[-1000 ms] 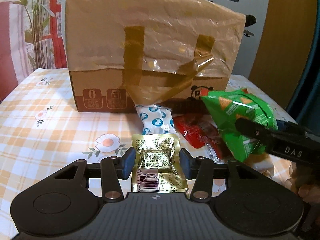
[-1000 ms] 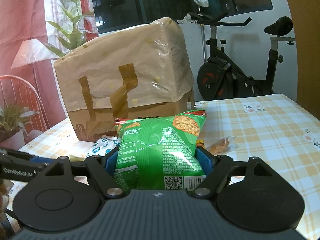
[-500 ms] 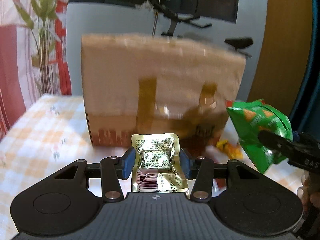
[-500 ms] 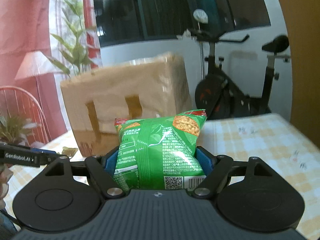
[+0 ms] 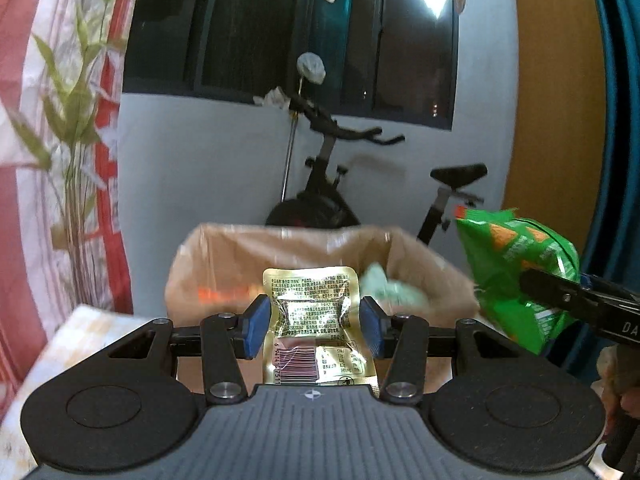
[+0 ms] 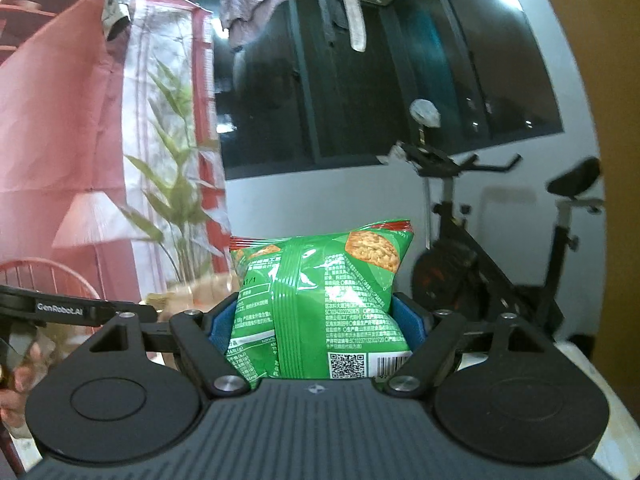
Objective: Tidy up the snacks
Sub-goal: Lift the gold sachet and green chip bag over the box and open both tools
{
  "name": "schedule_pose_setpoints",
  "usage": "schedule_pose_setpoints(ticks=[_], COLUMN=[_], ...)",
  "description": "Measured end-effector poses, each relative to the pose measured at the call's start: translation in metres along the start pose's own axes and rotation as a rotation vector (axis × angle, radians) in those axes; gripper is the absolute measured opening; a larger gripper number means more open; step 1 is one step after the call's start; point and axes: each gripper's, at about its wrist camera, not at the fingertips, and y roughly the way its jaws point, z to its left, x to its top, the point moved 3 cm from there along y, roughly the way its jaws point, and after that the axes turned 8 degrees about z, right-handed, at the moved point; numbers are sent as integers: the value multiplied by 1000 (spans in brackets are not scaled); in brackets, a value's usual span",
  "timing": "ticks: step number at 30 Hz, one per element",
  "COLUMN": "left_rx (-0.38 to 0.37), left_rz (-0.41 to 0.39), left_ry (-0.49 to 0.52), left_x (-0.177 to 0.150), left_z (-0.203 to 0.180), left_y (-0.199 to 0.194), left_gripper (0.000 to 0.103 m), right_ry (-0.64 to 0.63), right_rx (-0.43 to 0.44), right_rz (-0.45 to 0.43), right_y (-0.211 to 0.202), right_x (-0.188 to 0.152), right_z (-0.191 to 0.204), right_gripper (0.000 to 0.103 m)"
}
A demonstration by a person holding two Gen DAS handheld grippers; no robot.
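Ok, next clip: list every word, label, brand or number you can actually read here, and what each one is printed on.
"GenRobot.AI": on the left claw's arm, seen in the right wrist view.
"DA": cut off at the frame edge, on the right claw's arm, in the left wrist view.
"1/1": on the green snack bag.
Remaining print, QR code and barcode on the green bag: too small to read.
Gold foil packet: dense print and barcode digits, unreadable.
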Motion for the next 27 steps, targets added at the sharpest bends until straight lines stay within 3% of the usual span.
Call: schedule_pose_setpoints(ticks=[4,7,14,21,27], left_rx=[35,46,102,117,129], left_rz=[-3,7,38,65,74], left_ry=[-5,-35,-19,-43,-58], left_x=[29,42,55,57,55], left_z=[8,18,35,48,55], left_y=[26,41,74,97,96], left_gripper=[51,51,52,56,66], right_ry=[-50,-102,-193,-127,-114], right_rx=[37,13,-39,-34,-10], right_rz=[0,34,158,243,278], right_y=[43,84,156,188,183], right_x=[35,49,54,36,33], right_z=[11,20,33,28,26], right_gripper=[80,80,80,82,90])
